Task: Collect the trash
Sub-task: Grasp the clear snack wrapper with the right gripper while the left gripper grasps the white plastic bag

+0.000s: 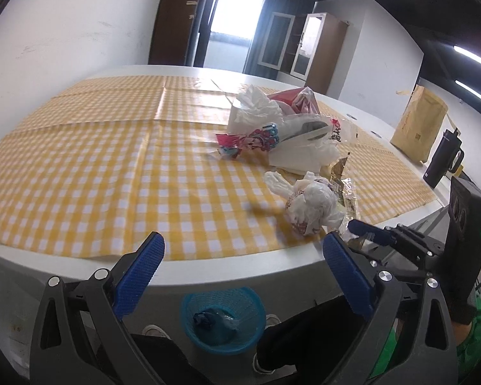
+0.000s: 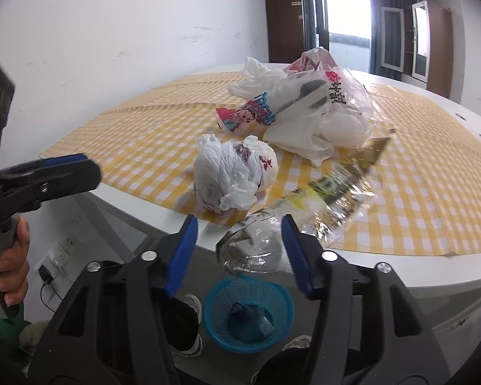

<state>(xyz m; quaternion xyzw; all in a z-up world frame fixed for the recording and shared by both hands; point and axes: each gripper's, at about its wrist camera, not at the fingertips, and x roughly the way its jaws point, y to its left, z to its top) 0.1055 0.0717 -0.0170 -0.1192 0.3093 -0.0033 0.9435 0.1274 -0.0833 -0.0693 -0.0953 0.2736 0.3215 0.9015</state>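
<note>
Wrapper (image 2: 256, 250): clear and foil, crinkled. One end hung off the table (image 2: 433, 266) edge, between the fingers of my right claw (image 2: 239, 224). The rest trailed back up across the check cloth (image 2: 417, 176).

Right claw: half spread, not yet pinching. The wrapper touched the right-side pad (image 2: 293, 243). A gap showed between it and the left-side pad. Claw tilted downward, its tips just off the table edge.

Basket (image 2: 285, 301): blue mesh, on the floor straight below the claw and the wrapper's hanging end. Some blue and clear trash (image 2: 240, 309) lay in its bottom. Shoes stood on either side of it.

White bag (image 2: 231, 170): balled up, red print on it. It sat on the cloth near the edge, just beside the wrapper and to its left.

Heap (image 2: 304, 106): more plastic bags and paper behind the white bag, toward the table's middle. A pink and blue printed packet stuck out on its left.

Left claw (image 1: 242, 240): spread wide, nothing between the pads. It hovered off the table edge, left of the right claw, above the basket. My hand (image 2: 11, 263) gripped its handle.

Far right edge of the table: paper bag (image 1: 417, 122), upright, with a black mug (image 1: 442, 157) beside it.
</note>
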